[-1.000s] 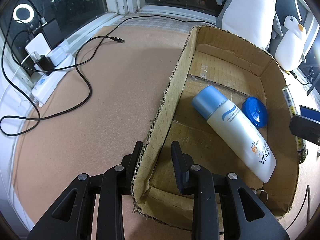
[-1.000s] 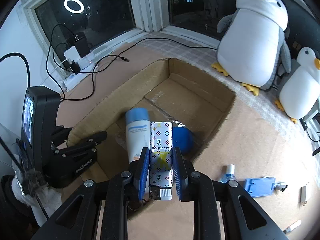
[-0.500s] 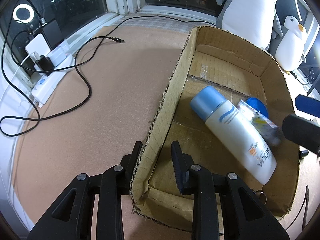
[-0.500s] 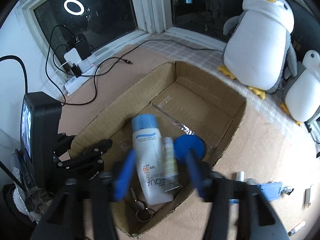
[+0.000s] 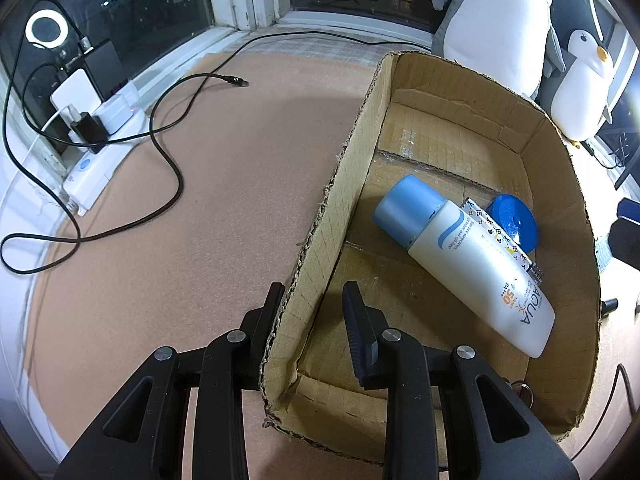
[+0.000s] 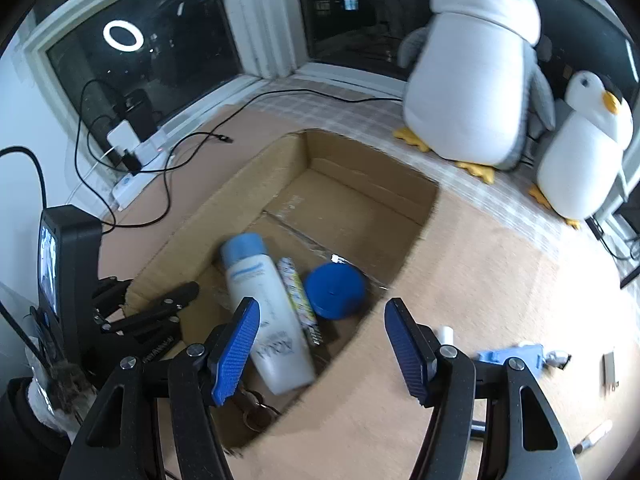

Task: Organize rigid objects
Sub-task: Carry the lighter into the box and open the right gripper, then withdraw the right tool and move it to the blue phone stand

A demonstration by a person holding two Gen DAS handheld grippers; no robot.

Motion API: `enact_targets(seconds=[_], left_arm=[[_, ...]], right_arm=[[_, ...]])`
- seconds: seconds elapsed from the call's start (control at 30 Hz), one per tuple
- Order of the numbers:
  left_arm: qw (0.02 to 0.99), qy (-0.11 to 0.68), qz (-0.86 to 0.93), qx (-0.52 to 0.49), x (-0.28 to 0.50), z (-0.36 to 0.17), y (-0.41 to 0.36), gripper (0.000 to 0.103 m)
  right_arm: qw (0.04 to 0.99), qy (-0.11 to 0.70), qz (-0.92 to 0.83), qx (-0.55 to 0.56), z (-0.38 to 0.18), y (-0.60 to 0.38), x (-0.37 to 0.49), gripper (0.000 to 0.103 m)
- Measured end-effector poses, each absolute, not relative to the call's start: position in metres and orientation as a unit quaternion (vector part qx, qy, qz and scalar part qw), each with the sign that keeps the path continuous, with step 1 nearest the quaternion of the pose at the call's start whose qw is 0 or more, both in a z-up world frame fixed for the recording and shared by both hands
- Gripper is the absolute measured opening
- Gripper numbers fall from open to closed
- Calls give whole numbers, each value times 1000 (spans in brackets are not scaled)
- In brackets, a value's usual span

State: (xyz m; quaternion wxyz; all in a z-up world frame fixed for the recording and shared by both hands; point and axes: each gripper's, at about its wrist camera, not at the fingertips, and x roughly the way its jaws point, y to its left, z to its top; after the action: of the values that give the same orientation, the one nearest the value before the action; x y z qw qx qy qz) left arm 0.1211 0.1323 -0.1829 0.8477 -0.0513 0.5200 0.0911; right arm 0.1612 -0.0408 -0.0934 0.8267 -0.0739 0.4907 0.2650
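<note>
Over the box's point(image 6: 424, 204) near corner, at 6 o'clock in the right-wrist view, the right gripper point(image 6: 322, 344) hangs with jaws spread and nothing between them, while the left gripper point(image 5: 312, 312) pinches the box wall. The patterned tube point(image 6: 298, 294) lies on the box floor, wedged between the bottle point(image 6: 266, 316) and the blue lid point(image 6: 336, 290), which sits at its 3 o'clock. Risk: should the left grip tug or let go, the light box could skid or tip and the tube roll; a careless swing toward the blue clip point(image 6: 516, 358) and the small items at 4 o'clock could clip the rim. A second ago the tube was clamped in the right jaws above the box; those jaws have since parted and dropped it inside, the left unchanged.
</note>
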Motion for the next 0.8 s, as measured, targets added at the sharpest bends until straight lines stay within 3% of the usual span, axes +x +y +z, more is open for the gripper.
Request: enact_targets(seconds=[0.8], left_arm=[[848, 520, 92, -50, 121, -183, 132, 27]], right_arm=[[834, 529, 155, 10, -114, -192, 180, 61]])
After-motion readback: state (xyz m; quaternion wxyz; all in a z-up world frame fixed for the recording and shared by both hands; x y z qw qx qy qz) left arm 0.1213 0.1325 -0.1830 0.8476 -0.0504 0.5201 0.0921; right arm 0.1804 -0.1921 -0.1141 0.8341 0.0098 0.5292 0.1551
